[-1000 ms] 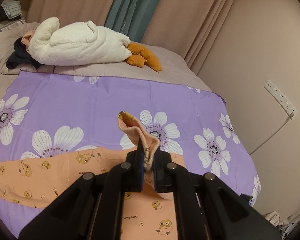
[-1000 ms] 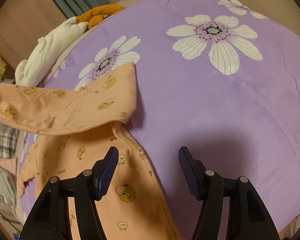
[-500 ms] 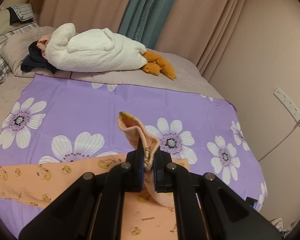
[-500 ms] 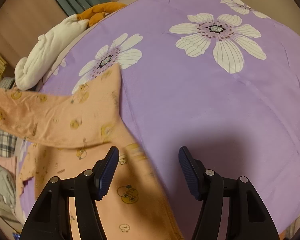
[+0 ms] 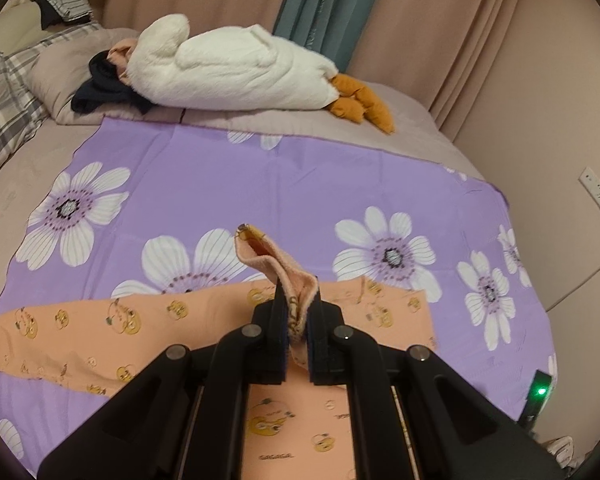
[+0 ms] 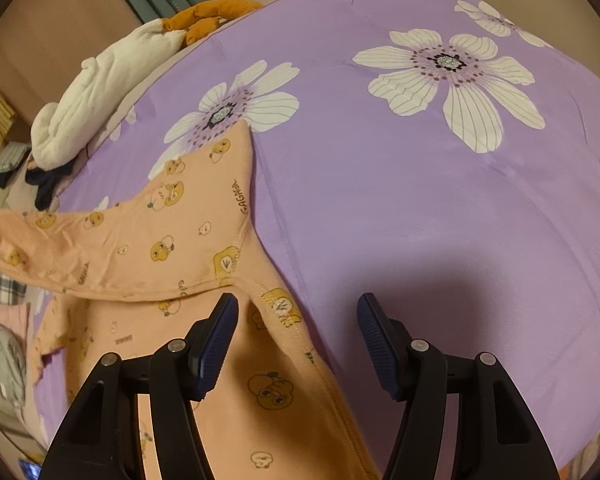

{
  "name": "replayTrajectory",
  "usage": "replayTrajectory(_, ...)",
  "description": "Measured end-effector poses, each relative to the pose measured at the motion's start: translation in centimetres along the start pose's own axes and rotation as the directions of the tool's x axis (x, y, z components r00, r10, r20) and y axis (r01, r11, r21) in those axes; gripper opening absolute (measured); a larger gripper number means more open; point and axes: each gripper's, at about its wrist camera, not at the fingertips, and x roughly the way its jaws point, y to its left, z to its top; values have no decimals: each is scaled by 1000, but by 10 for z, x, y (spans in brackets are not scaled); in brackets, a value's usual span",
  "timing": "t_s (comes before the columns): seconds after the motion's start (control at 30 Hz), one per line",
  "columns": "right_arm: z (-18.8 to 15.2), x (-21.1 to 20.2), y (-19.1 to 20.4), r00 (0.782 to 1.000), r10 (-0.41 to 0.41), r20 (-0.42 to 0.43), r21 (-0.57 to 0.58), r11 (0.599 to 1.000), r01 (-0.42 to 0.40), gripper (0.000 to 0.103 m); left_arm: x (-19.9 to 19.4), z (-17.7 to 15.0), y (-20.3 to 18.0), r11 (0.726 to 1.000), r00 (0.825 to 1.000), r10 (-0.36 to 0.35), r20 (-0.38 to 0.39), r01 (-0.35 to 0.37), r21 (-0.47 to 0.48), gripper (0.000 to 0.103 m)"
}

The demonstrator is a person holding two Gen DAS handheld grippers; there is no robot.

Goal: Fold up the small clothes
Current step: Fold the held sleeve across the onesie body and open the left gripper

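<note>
Garment: our peach garment (image 5: pixel 152 332) with the duck print lies on the purple flowered sheet (image 5: pixel 292 184) spread over the bed.
Left gripper (image 5: pixel 296 336): jaws pressed together, pinching a folded cuff that sticks up toward 11 o'clock.
Right gripper (image 6: pixel 298 334): jaws spread, holding nothing, above the garment's right edge (image 6: pixel 284 308).
Long axis: in the left view the flat strip runs from 9 to 3 o'clock.
Risk: if we pull too far, the thin knit may drag the whole piece across the slick sheet, skewing the fold.
Risk: the small pinch could slip out.
</note>
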Motion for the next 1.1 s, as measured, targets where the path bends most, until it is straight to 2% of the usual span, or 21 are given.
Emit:
replayTrajectory(0.4, 1, -5, 10, 1000, -28, 13, -39, 999, 28, 63, 22, -23, 37, 996, 993, 86, -77, -87, -11, 7)
replayTrajectory(1.1, -2, -18, 27, 998, -41, 38, -87, 995, 45, 63, 53, -68, 81, 986, 968, 149, -202, -161, -45, 8)
